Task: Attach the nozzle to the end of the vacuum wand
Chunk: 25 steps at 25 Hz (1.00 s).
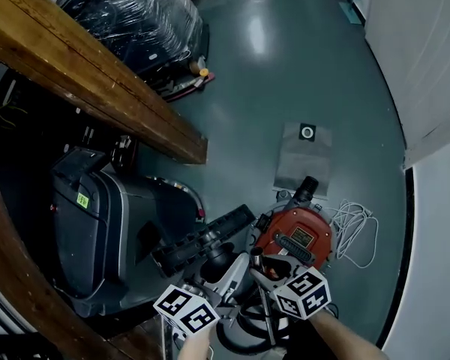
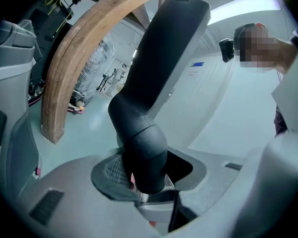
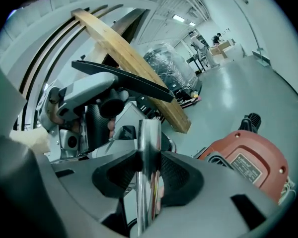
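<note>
Two-handed: clamps left jaws round the stiff, probably light plastic nozzle (image 2: 148, 108) at its neck, right jaws on the slick, rigid chrome wand (image 3: 149, 172).

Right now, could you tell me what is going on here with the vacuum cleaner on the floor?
A person is working with a gripper in each hand above a red vacuum cleaner that sits on the grey floor. The left gripper is clamped on the neck of the black nozzle. The right gripper is clamped on the shiny metal wand. In the right gripper view the wand's end looks bare, so the nozzle does not seem to be on it yet.
</note>
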Available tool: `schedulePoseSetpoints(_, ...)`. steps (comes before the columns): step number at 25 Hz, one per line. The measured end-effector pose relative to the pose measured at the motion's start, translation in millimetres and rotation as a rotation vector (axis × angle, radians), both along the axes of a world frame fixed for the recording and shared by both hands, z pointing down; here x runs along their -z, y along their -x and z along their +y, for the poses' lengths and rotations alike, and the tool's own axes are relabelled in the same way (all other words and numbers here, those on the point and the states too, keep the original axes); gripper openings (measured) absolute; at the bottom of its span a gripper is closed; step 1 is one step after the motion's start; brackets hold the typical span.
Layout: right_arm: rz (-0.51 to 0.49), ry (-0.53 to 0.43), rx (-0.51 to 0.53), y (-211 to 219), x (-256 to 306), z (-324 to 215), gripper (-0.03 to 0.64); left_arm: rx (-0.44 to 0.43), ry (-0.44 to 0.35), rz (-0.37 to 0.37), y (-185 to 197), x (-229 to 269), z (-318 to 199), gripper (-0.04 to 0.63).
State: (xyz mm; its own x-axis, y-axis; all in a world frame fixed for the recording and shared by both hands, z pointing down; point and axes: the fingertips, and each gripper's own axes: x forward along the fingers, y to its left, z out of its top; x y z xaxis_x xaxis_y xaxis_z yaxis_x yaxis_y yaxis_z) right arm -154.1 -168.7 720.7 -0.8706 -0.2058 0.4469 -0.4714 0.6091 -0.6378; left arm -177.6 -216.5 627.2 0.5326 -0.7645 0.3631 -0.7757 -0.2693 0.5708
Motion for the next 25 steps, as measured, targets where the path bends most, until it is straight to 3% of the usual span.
schedulePoseSetpoints(10, -0.027, -0.04, 0.03, -3.5, 37.8, 26.0, 0.152, -0.16, 0.168, -0.024, -26.1, -7.2, 1.0, 0.172)
schedulePoseSetpoints(25, 0.013, -0.145, 0.071, -4.0, 54.3, 31.8, 0.15, -0.266, 0.249, -0.097, -43.9, -4.4, 9.1, 0.172)
